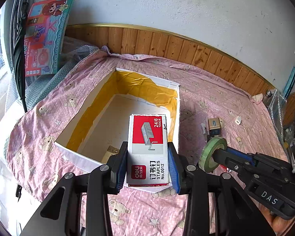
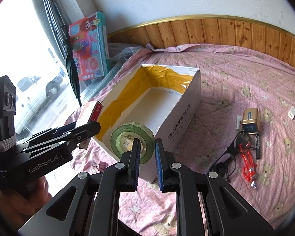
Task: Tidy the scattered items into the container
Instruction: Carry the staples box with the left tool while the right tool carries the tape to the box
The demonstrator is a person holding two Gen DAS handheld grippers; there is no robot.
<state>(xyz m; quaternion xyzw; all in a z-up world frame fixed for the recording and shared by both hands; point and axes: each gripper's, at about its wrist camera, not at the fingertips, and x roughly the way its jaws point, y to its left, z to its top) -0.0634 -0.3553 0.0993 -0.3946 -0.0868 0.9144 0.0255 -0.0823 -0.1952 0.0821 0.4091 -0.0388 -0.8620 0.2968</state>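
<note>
A red and white staples box (image 1: 147, 149) is clamped between the fingers of my left gripper (image 1: 147, 147), shut on it, above the near end of the white cardboard container (image 1: 76, 151) lined with yellow tape. My right gripper (image 2: 147, 143) is shut on the wall of a green tape roll (image 2: 125, 133), one finger inside its hole, over the container's near edge (image 2: 186, 118). In the left wrist view the tape roll (image 1: 212, 153) hangs right of the container. The right wrist view shows the left gripper (image 2: 88, 125) with the staples box (image 2: 90, 114) at left.
On the pink bear-print quilt right of the container lie a gold 9V battery (image 2: 250, 118), black glasses (image 2: 228, 157), a red clip (image 2: 248, 163), a black pen-like stick (image 2: 257, 145) and a small white piece (image 2: 292, 113). A pink binder clip (image 2: 100, 165) lies near left. A toy carton (image 1: 47, 37) leans at the back left.
</note>
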